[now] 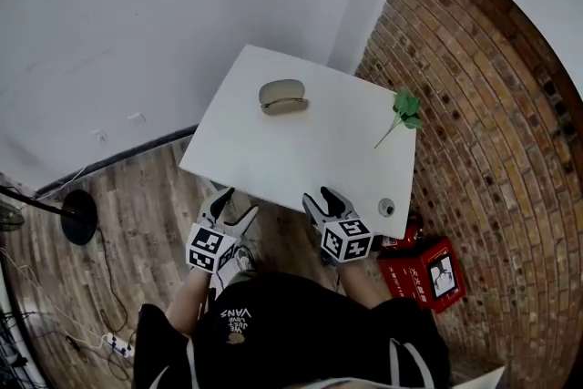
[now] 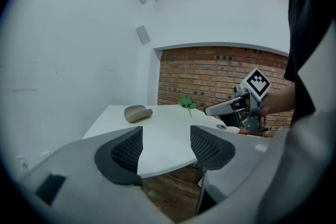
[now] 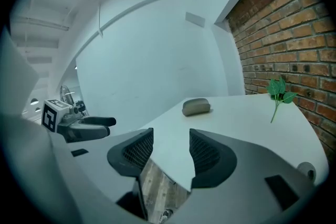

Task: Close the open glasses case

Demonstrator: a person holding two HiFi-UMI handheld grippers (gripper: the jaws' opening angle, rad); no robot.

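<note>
A grey-tan glasses case [image 1: 282,96] lies on the far part of the white table [image 1: 273,159]; its lid looks down on its base. The case also shows in the left gripper view [image 2: 137,113] and the right gripper view [image 3: 196,106]. My left gripper [image 1: 234,203] hangs just off the table's near edge, open and empty [image 2: 165,139]. My right gripper [image 1: 323,196] sits at the same edge, open with nothing between its fingers [image 3: 170,144]. Both are well short of the case.
A green leafy sprig [image 1: 404,112] lies at the table's right side, near the brick wall [image 1: 492,105]. A small round disc [image 1: 386,207] sits at the near right corner. A red box [image 1: 428,273] stands on the floor, and a black stand base [image 1: 79,216] at left.
</note>
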